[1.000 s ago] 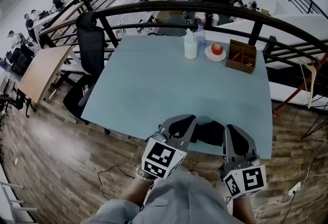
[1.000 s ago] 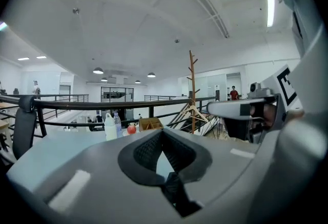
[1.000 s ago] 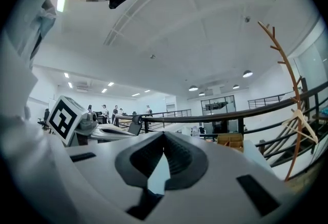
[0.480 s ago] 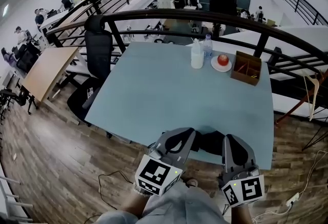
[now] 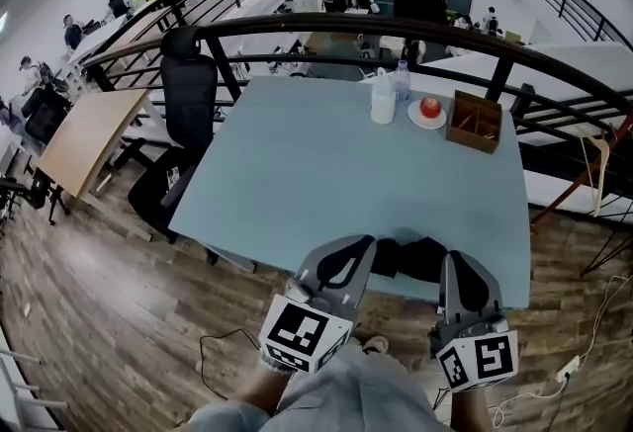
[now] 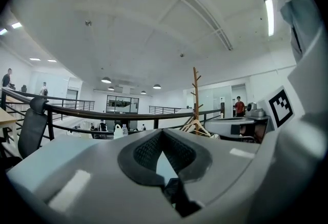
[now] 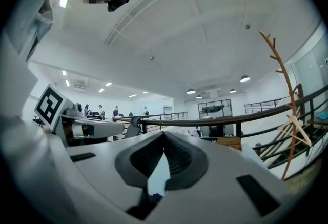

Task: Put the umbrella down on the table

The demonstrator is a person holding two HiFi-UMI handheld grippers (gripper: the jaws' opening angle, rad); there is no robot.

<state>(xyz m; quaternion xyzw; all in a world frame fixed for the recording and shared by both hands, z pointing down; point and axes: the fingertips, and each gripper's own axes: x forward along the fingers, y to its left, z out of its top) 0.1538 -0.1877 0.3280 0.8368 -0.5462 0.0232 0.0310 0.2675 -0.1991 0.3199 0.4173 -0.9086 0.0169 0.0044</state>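
One wide pale bench (image 5: pixel 326 163) takes up most of my head view. Nearly all of it is bare, so room is not the worry; the edge is. The black folded umbrella (image 5: pixel 410 257) hangs crosswise right over the near rim, part of it above the top and part, as I read it, above the wooden floor (image 5: pixel 109 321). If I let go here it could tip off the rim and drop, so I judge it needs carrying further in first.

The left claw (image 6: pixel 162 133) is pressed together at its tips, with a dark fold low in its throat that I take for umbrella cloth. The right claw (image 7: pixel 164 135) looks the same. Both seem to pinch only a little material (a thin hold, not a wrap around the body), so a jerk could pull the cloth free. Freeing one claw ahead of the other would let that end swing down.

The bottles (image 5: pixel 384 102), the plate with the apple (image 5: pixel 429 111) and the wooden box (image 5: pixel 472 121) stand well apart at the far side. Only an overlong push would reach them.
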